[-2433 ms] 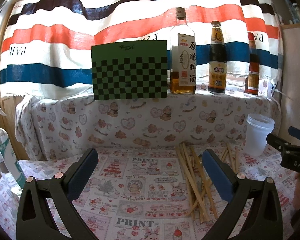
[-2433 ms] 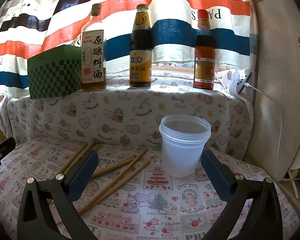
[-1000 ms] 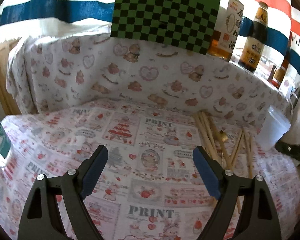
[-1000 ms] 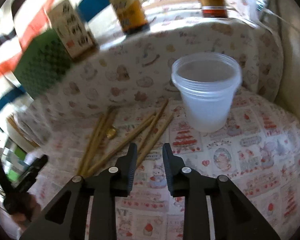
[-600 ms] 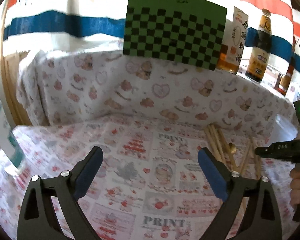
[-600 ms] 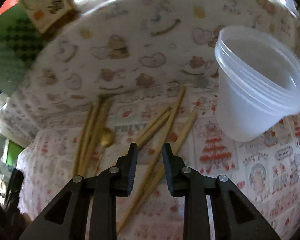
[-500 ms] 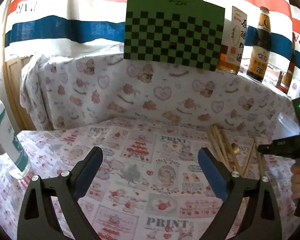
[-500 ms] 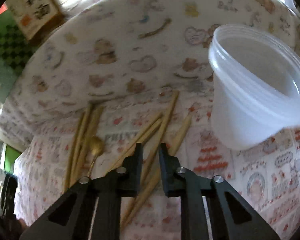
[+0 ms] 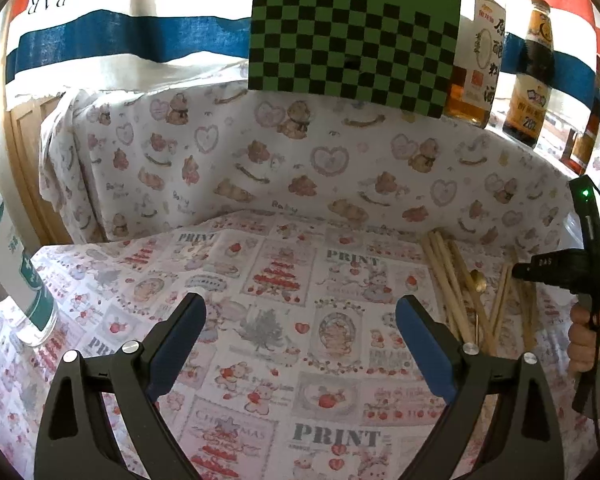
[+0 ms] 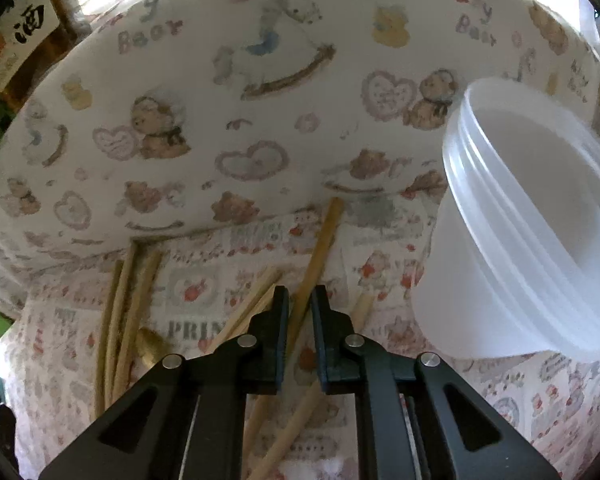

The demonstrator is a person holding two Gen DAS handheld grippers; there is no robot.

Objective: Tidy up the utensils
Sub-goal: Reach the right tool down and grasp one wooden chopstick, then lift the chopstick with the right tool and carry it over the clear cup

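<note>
Several wooden chopsticks (image 10: 132, 292) and a small gold spoon (image 10: 150, 344) lie scattered on the printed tablecloth (image 9: 284, 280). My right gripper (image 10: 300, 308) is low over them, its jaws nearly closed around one chopstick (image 10: 320, 248) that runs up between the fingers. A translucent plastic cup (image 10: 532, 232) stands just to its right. My left gripper (image 9: 300, 320) is wide open and empty above the cloth. In the left wrist view the chopsticks (image 9: 452, 280) and the hand-held right gripper (image 9: 572, 268) show at the right.
A green checkerboard card (image 9: 352, 36) and sauce bottles (image 9: 532, 76) stand on the covered ledge behind. A clear bottle with a green label (image 9: 8, 272) stands at the left edge. The cloth-covered back wall (image 10: 260, 120) rises close behind the chopsticks.
My right gripper has dropped closer to the chopsticks and narrowed its jaws around one. My left gripper has stayed open and shifted only slightly.
</note>
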